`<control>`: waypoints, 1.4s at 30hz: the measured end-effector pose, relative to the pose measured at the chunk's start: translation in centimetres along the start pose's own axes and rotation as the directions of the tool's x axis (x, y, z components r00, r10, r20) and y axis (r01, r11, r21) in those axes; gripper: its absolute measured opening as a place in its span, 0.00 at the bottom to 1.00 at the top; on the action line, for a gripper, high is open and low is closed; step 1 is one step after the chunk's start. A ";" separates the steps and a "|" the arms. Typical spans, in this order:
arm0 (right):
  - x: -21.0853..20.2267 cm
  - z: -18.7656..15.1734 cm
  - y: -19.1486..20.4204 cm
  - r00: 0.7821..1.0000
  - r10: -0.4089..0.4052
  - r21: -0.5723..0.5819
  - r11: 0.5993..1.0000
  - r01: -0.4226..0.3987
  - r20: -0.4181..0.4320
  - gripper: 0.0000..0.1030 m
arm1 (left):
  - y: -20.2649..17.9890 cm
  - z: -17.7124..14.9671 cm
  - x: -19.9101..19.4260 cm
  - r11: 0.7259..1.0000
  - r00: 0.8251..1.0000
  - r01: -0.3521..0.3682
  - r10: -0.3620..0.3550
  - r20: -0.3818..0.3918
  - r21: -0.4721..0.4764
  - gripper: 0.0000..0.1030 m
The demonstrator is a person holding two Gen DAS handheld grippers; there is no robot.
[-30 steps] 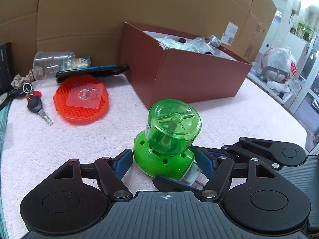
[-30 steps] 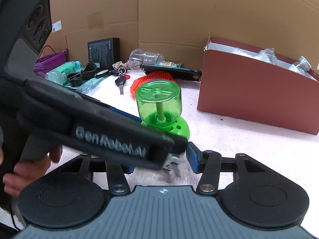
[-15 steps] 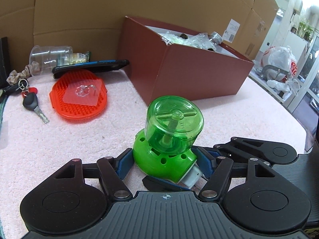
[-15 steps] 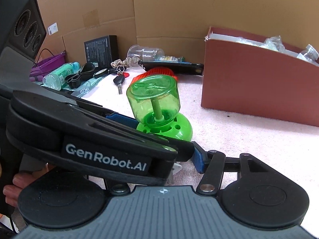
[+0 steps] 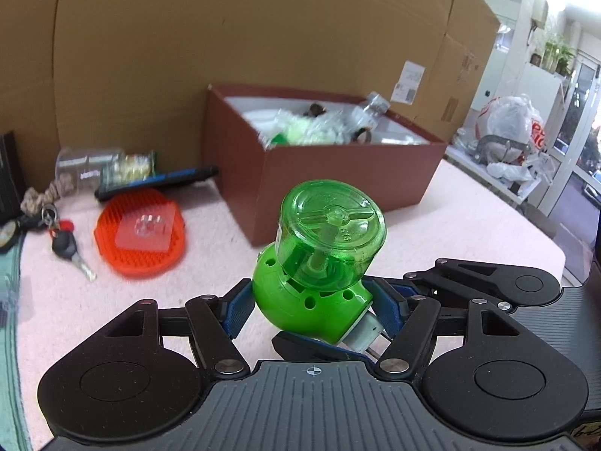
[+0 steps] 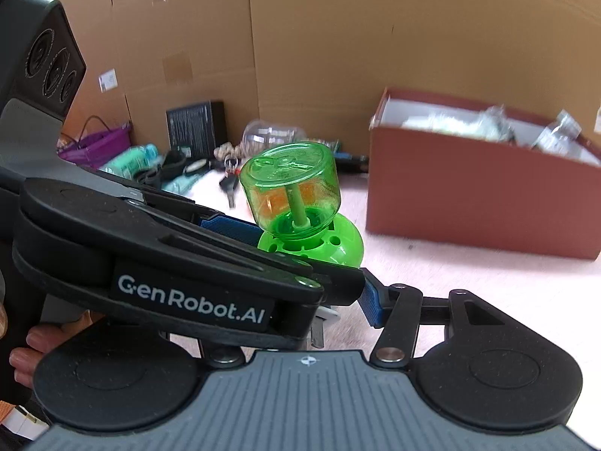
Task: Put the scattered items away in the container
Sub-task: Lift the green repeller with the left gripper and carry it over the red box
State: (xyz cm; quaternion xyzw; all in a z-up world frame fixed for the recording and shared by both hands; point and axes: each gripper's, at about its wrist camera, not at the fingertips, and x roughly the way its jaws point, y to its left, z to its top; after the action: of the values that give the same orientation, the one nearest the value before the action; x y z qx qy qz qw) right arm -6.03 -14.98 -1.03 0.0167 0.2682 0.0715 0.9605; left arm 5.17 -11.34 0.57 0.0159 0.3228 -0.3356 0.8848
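Jaws of the left gripper (image 5: 313,308) are pinched on the bright base of the green plug-in device (image 5: 323,263), held tilted above the pink table (image 5: 469,225). Judged step: carrying it to the brown box (image 5: 338,184), already part filled; the next move calls for a lift over the near wall before release. On the table beside the box lie an orange scrubber (image 5: 141,236), a key (image 5: 69,248), a clear cup (image 5: 86,169) and a dark pen-like item (image 5: 157,182), none across the route.

From the right wrist view, the right gripper (image 6: 338,300) is largely masked by the left tool's body; whether its jaws are spread cannot be told. The device (image 6: 300,210) sits just ahead, the box (image 6: 480,195) well beyond.
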 end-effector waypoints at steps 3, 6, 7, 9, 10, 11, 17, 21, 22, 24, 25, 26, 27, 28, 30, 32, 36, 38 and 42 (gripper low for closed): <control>-1.0 1.2 -0.6 0.999 -0.018 -0.008 1.000 0.018 0.039 0.60 | -1.0 1.8 -0.2 1.000 0.999 0.009 -0.009 0.031 0.028 0.68; -1.8 2.6 -1.5 0.996 -0.044 -0.006 0.999 0.044 0.081 0.60 | -1.9 3.9 -0.1 0.998 0.998 0.022 -0.025 0.062 0.053 0.68; -2.0 3.1 -1.9 0.994 -0.054 -0.004 0.998 0.055 0.096 0.60 | -2.2 4.6 0.1 0.998 0.997 0.027 -0.031 0.072 0.060 0.68; -2.3 4.2 -2.6 0.989 -0.079 0.001 0.997 0.080 0.122 0.60 | -2.8 6.2 0.5 0.997 0.995 0.035 -0.042 0.090 0.074 0.68; -2.3 4.8 -2.9 0.987 -0.091 0.003 0.996 0.091 0.135 0.60 | -3.0 6.9 0.7 0.996 0.994 0.039 -0.047 0.098 0.083 0.68; -2.3 5.3 -3.4 0.984 -0.099 0.005 0.995 0.100 0.147 0.60 | -3.3 7.7 1.0 0.995 0.993 0.045 -0.054 0.105 0.091 0.68; -1.9 8.9 -7.0 0.968 -0.146 0.030 0.989 0.142 0.202 0.60 | -3.8 12.8 4.1 0.989 0.987 0.088 -0.102 0.127 0.115 0.69; -0.4 11.4 -9.9 0.964 -0.168 0.065 0.985 0.158 0.205 0.60 | -3.2 15.4 7.0 0.986 0.984 0.126 -0.138 0.115 0.106 0.71; 0.1 11.9 -10.6 0.965 -0.171 0.070 0.985 0.160 0.201 0.60 | -3.0 15.9 7.8 0.986 0.984 0.134 -0.145 0.106 0.101 0.72; 1.3 12.5 -11.8 0.966 -0.175 0.092 0.983 0.160 0.190 0.60 | -2.5 16.4 9.5 0.986 0.986 0.139 -0.147 0.083 0.090 0.73; 1.9 12.7 -12.4 0.968 -0.174 0.102 0.982 0.158 0.180 0.60 | -2.2 16.6 10.3 0.987 0.987 0.140 -0.146 0.070 0.084 0.73; 2.6 12.9 -12.9 0.970 -0.172 0.113 0.982 0.154 0.171 0.60 | -2.0 16.7 11.1 0.987 0.988 0.138 -0.143 0.056 0.077 0.73; 3.3 12.9 -13.3 0.973 -0.168 0.124 0.981 0.149 0.160 0.60 | -1.7 16.8 11.8 0.988 0.989 0.136 -0.139 0.043 0.072 0.73; 4.0 12.9 -13.8 0.975 -0.164 0.133 0.981 0.144 0.148 0.60 | -1.4 16.8 12.5 0.989 0.990 0.132 -0.134 0.031 0.066 0.73; 5.4 12.8 -14.5 0.980 -0.152 0.149 0.980 0.132 0.127 0.60 | -0.8 16.8 13.7 0.991 0.992 0.124 -0.124 0.009 0.055 0.74; 6.8 12.8 -15.1 0.985 -0.137 0.155 0.981 0.120 0.103 0.61 | -0.2 16.6 14.8 0.994 0.995 0.097 -0.097 -0.006 0.044 0.78; 8.2 12.4 -15.7 0.979 -0.191 0.132 0.975 0.179 0.079 0.74 | 1.2 16.0 14.7 0.999 0.998 0.043 -0.044 0.041 0.031 0.92; 7.9 12.0 -15.6 0.961 -0.259 0.109 0.963 0.248 0.096 0.74 | 1.6 15.9 14.4 0.998 0.998 0.042 -0.044 0.054 0.041 0.94; 7.2 11.5 -16.0 0.951 -0.292 0.140 0.951 0.277 0.104 0.73 | 1.6 16.0 14.3 0.997 0.996 0.036 -0.041 0.081 0.064 0.94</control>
State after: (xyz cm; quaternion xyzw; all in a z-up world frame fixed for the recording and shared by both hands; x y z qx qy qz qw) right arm 8.06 -29.67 3.94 0.0417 0.2116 -0.0859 0.9727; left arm 23.15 -22.35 4.58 0.0234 0.2759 -0.3627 0.8898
